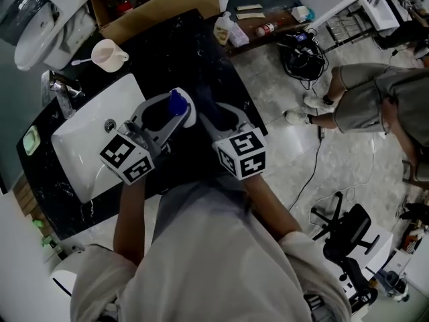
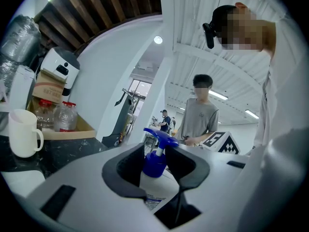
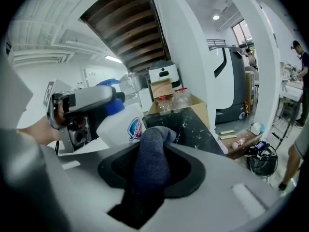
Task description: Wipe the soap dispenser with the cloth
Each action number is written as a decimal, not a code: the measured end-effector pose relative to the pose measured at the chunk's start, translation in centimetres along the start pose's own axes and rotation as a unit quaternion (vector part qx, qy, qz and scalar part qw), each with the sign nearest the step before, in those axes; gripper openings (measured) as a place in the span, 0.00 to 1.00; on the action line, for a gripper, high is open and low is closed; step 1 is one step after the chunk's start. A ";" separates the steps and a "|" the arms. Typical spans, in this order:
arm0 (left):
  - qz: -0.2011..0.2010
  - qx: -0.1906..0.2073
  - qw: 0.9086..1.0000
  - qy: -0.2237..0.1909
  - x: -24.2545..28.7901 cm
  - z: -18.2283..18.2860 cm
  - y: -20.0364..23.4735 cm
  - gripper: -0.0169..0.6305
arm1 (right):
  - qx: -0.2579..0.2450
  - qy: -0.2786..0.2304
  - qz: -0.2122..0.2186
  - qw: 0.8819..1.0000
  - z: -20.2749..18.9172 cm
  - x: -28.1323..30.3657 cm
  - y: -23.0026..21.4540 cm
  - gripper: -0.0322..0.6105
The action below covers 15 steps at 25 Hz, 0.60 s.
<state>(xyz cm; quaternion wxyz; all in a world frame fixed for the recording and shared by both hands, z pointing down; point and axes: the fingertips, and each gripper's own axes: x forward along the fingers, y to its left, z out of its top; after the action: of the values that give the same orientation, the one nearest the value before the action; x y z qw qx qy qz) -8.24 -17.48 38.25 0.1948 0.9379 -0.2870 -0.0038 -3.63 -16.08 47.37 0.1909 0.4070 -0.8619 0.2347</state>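
In the head view, your left gripper (image 1: 173, 113) holds the soap dispenser (image 1: 177, 102) over the black bench (image 1: 167, 45), beside the sink (image 1: 80, 133). In the left gripper view, its fingers (image 2: 120, 170) clamp the soap dispenser below the blue pump. In the right gripper view, your right gripper (image 3: 152, 151) pinches the grey cloth (image 3: 150, 166), just beside the soap dispenser.

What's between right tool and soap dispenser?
Only the grey cloth the right tool grips, its tip near the soap dispenser; right gripper view shows it.

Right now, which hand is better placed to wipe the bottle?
The right. The right gripper grips the grey cloth close beside the soap dispenser; the left gripper is occupied clamping that dispenser.
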 end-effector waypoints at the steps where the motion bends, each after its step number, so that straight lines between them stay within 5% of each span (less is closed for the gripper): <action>1: 0.000 0.000 1.000 0.000 0.0 0.0 0.0 0.23 | -0.002 -0.001 0.001 1.000 0.2 -0.2 0.1 0.25; 15: 0.002 -0.002 1.000 -0.002 -0.7 0.0 0.1 0.23 | -0.033 -0.016 0.013 0.999 2.7 -1.8 1.8 0.25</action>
<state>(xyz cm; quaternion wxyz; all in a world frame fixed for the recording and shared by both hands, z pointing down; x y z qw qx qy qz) -8.90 -17.12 38.22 0.1965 0.9369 -0.2889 -0.0062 -4.35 -15.43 43.78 0.1871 0.3932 -0.8774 0.2015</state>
